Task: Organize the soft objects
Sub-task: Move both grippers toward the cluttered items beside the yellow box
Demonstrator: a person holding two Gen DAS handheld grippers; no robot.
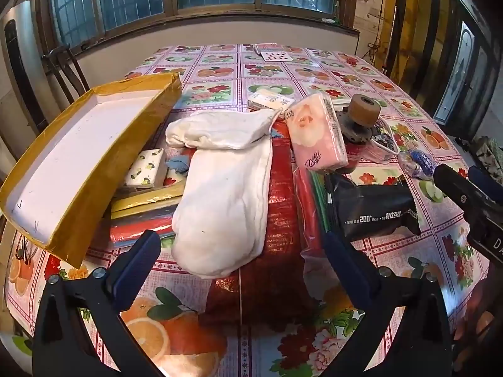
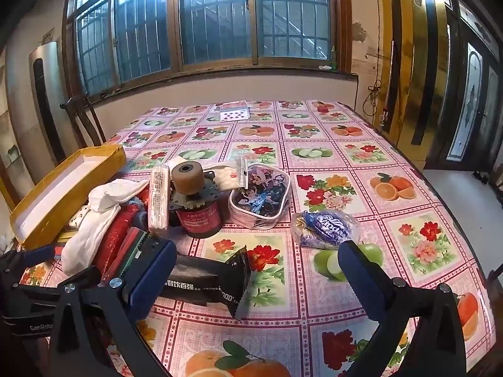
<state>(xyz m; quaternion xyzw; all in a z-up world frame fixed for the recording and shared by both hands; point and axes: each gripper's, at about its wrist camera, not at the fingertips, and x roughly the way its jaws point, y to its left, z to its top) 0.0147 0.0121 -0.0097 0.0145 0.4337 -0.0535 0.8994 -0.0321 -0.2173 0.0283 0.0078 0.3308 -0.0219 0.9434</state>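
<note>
A crumpled white cloth (image 1: pixel 220 204) lies over red packages (image 1: pixel 279 220) near the table's front. My left gripper (image 1: pixel 239 240) is open, its fingers on either side of the cloth's near end and not touching it. A pink tissue pack (image 1: pixel 317 132) leans behind the cloth. A black snack packet (image 1: pixel 374 213) lies to the right. In the right wrist view my right gripper (image 2: pixel 254 251) is open above the tablecloth. The black packet (image 2: pixel 207 279) lies by its left finger. The white cloth (image 2: pixel 91 226) and the tissue pack (image 2: pixel 158 198) are further left.
An open yellow box (image 1: pixel 78 157) tilts at the left over a small patterned tissue pack (image 1: pixel 146 172). A red motor with a tan roller (image 2: pixel 195 201), a clear pouch (image 2: pixel 261 198) and a blue-printed plastic bag (image 2: pixel 327 229) stand mid-table. Playing cards (image 2: pixel 235 113) lie at the far edge.
</note>
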